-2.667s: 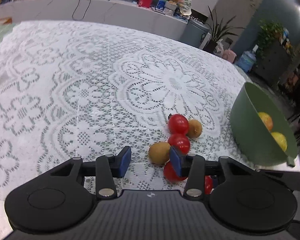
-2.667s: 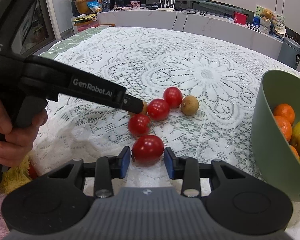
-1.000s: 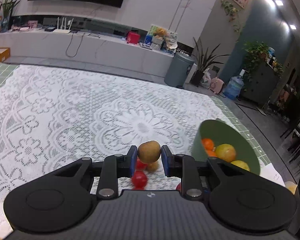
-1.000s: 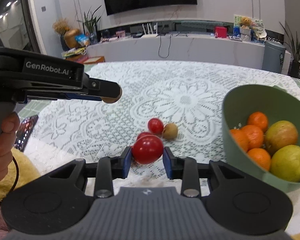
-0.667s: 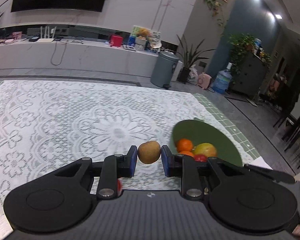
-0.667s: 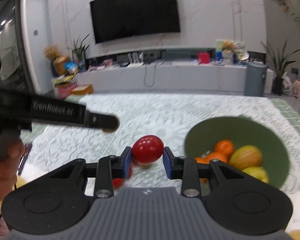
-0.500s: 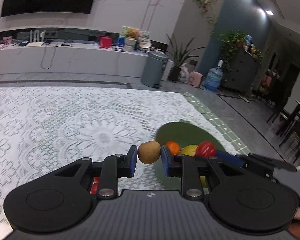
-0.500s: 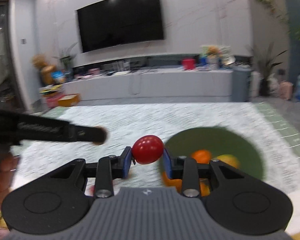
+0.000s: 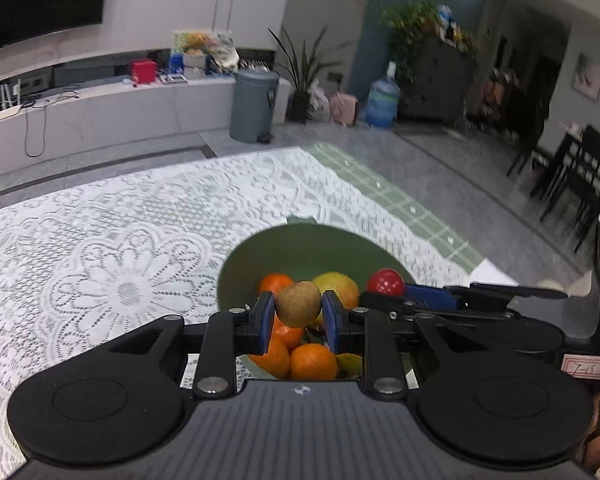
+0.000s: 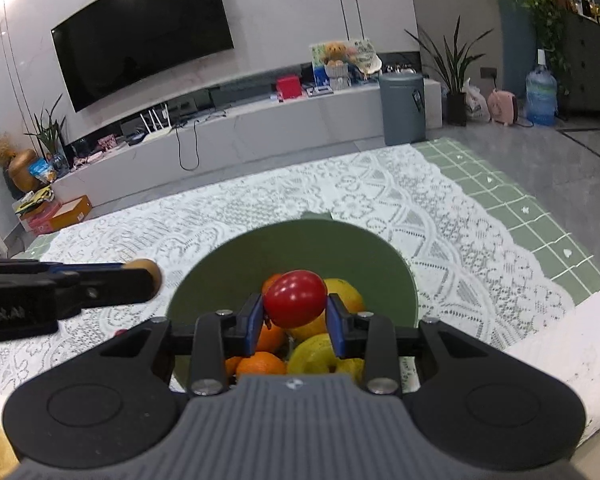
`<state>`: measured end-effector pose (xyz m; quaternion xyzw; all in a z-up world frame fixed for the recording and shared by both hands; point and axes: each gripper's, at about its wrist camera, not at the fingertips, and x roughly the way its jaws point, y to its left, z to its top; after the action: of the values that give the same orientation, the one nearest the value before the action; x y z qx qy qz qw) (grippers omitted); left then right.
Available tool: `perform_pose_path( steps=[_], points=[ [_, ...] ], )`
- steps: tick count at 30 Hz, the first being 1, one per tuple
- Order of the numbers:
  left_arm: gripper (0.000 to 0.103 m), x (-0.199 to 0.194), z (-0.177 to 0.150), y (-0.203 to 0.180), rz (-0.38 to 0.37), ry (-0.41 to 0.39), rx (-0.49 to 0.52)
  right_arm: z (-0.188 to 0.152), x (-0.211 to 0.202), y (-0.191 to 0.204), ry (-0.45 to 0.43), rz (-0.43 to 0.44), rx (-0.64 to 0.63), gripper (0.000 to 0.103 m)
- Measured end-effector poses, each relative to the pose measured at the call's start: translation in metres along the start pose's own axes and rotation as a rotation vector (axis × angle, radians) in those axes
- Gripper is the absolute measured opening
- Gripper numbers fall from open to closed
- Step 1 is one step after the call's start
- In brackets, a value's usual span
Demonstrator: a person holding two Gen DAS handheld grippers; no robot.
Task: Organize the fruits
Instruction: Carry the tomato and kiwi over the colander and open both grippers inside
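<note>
the tabletop [image 10: 440, 216] carries a white lace cloth [image 9: 100, 264] with large flower motifs; beneath it a pale green gridded cover [image 10: 512, 208] shows along the edge to the right of the bowl. the green bowl [image 10: 292, 248] stands on the lace near that edge and serves as the landmark here. inside it lie several oranges [image 9: 314, 360] and yellow-green fruits [image 10: 316, 354], piled against one another.

the left hand-held gripper [image 9: 299, 314] hangs above the bowl's near side, its blue pads clamped on a brown kiwi [image 9: 299, 304]. the right hand-held gripper [image 10: 295, 320] hangs over the bowl as well, clamped on a red tomato [image 10: 295, 298]. in the left wrist view the tomato appears just right of the kiwi, over the bowl's right rim. in the right wrist view the left tool reaches in from the left of the bowl, the kiwi near its rim. a white sheet of paper [image 10: 560, 344] lies on the tabletop right of the bowl.

beyond the bowl, across a grey floor [image 9: 340, 140], a long white low cabinet [image 10: 240, 128] runs along the wall under a dark television [image 10: 144, 36]. a grey bin [image 10: 404, 108] stands at the cabinet's right end, then a potted plant [image 10: 454, 76], a pink object [image 10: 502, 106] and a blue water bottle [image 10: 540, 96]. a dark dresser with foliage [image 9: 436, 68] stands against the blue wall further right. dark chairs [image 9: 572, 176] stand far right of the bowl.
</note>
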<state>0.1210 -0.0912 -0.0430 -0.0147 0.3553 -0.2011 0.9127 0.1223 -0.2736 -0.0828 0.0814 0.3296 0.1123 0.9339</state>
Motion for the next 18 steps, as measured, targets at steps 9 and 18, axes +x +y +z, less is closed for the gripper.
perform_pose_path(
  steps=[9,18],
  points=[
    [0.029,0.033,0.007,0.001,0.030,0.123,0.110,-0.001,0.031,0.003,0.092,0.039,-0.007,0.031],
    [0.028,0.055,0.010,0.005,0.078,0.213,0.225,-0.003,0.053,0.005,0.137,0.063,-0.024,0.031]
  ],
)
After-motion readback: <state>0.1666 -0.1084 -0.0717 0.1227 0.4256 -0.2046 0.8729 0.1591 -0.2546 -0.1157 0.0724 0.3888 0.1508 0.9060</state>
